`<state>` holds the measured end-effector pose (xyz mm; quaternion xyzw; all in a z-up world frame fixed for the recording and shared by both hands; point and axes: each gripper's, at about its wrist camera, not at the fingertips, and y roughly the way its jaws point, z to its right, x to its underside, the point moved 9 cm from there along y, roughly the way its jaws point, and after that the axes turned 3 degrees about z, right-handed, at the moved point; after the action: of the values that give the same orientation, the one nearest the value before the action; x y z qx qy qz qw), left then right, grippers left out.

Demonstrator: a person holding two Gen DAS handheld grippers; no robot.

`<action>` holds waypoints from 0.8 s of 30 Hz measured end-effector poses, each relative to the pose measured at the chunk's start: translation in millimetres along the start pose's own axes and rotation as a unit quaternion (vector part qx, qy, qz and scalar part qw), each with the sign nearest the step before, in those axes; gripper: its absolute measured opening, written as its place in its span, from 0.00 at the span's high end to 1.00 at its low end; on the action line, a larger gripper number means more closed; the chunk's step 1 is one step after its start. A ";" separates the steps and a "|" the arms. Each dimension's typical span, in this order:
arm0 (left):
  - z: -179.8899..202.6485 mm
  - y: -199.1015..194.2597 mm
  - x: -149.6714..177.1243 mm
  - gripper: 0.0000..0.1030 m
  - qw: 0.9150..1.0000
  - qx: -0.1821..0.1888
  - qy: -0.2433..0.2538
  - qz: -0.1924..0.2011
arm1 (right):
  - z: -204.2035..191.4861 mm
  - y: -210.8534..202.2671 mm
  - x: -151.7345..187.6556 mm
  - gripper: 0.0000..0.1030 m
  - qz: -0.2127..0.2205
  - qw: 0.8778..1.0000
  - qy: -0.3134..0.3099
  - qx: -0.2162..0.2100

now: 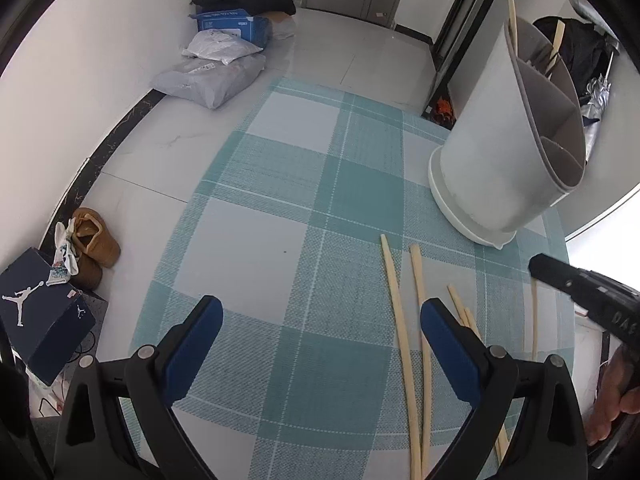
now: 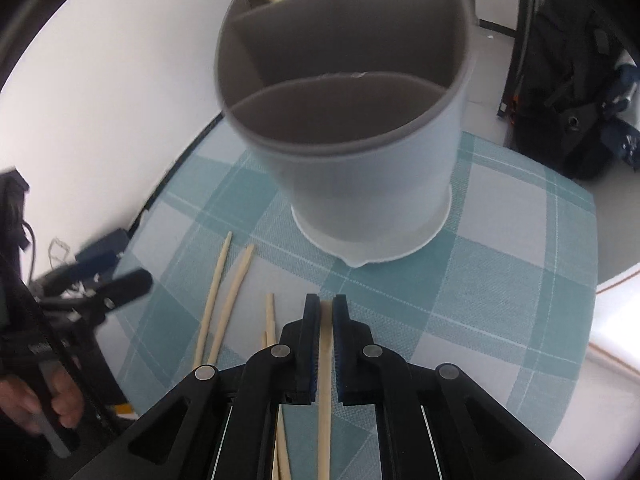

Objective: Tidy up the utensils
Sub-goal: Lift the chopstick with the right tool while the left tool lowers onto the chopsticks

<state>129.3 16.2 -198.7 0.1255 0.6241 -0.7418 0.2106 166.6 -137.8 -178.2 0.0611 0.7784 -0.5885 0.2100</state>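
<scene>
The holder [image 2: 352,128] fills the right wrist view, its far compartments cut off at the top edge. The right gripper [image 2: 326,308] pinches one chopstick [image 2: 325,360] between nearly closed jaws above the checked mat [image 2: 500,264]. The left gripper [image 1: 320,320] hangs spread and empty beside loose chopsticks [image 1: 404,320].

right gripper [image 2: 326,303] clamping chopstick [image 2: 325,380], divided holder [image 2: 360,184] beyond
</scene>
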 end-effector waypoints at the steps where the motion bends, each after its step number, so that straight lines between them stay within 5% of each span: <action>1: 1.6 3.4 1.0 0.05 1.000 0.001 0.000 -0.008 | 4.5 -7.6 -3.7 0.95 0.011 1.000 0.021 -0.014; 4: 4.8 13.0 2.7 0.05 1.000 -0.003 0.001 -0.024 | 17.5 -24.5 -14.7 0.95 0.037 0.996 0.063 -0.041; 8: 0.4 22.4 4.4 0.05 0.998 -0.053 0.020 -0.039 | 46.5 -48.8 -18.5 0.95 0.064 0.986 0.128 -0.084; 13: 2.2 29.6 6.5 0.05 0.997 -0.055 0.012 -0.053 | 73.8 -61.6 -19.3 0.95 0.080 0.973 0.185 -0.116; 24: 6.1 38.0 0.6 0.06 0.992 -0.086 0.062 -0.069 | 93.9 -80.5 -32.4 0.95 0.118 0.964 0.198 -0.132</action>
<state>147.1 5.1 -231.0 0.1090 0.7050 -0.6887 0.1298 192.4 -245.5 -114.2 0.2396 0.8622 -0.4282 0.1260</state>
